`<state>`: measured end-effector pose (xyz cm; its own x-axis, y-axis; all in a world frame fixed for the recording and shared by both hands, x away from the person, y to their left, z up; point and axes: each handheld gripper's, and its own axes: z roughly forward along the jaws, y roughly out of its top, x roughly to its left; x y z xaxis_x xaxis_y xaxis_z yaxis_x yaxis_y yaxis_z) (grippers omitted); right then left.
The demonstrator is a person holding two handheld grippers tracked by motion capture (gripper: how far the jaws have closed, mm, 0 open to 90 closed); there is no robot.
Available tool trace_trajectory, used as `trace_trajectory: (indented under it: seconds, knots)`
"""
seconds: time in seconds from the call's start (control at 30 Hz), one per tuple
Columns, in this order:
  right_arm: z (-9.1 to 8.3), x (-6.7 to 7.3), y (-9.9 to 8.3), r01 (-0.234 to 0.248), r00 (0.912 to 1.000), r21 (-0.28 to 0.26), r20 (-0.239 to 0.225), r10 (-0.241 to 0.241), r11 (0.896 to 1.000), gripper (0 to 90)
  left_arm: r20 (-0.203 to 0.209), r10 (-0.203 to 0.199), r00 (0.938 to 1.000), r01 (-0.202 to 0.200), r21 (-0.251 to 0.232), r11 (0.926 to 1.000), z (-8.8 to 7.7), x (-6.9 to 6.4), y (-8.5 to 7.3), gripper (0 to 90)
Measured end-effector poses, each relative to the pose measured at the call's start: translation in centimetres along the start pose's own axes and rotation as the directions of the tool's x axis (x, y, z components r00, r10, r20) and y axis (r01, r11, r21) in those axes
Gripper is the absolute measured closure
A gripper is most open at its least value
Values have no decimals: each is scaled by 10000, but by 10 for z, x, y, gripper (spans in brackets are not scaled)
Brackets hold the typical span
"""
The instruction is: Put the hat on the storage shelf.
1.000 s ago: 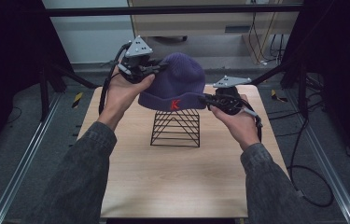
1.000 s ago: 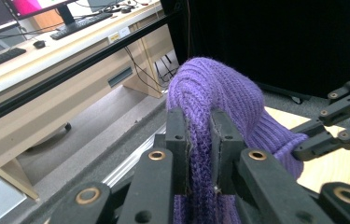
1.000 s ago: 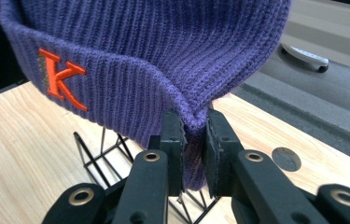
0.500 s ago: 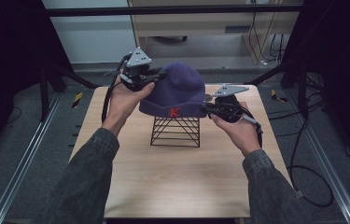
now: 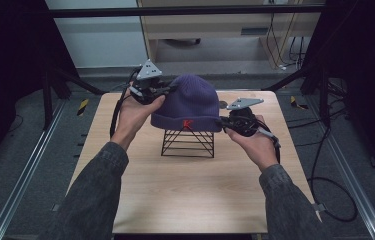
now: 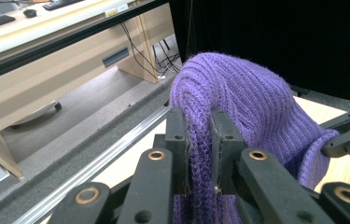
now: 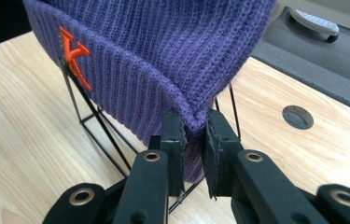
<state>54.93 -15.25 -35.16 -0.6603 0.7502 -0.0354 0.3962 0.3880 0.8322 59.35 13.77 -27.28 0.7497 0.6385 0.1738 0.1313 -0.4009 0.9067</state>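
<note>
**Hat over stand, both grippers engaged**

We see the table bearing a wire stand, with the hat draped over its top. Left gripper and right gripper are each clamped on hat fabric. We judge seating is nearly complete; release is not yet done.

- The beanie is purple rib-knit with an orange letter K on its cuff.
- The wire stand is black.
- The counter is pale wood grain.
- The sleeves are dark grey.
</note>
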Motion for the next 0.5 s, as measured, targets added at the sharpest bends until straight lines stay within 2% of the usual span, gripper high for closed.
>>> trace_trajectory:
  seconds: [0.27,0.5]
  knots:
    - [4,3,-15,91,9999,241,87,-93,9997,793,84,272,9996,-273,195,9994,0,-8,-16,792]
    - [9,8,-23,218,9998,395,23,-219,9990,792,299,286,9991,-294,254,9992,-3,-10,-26,792]
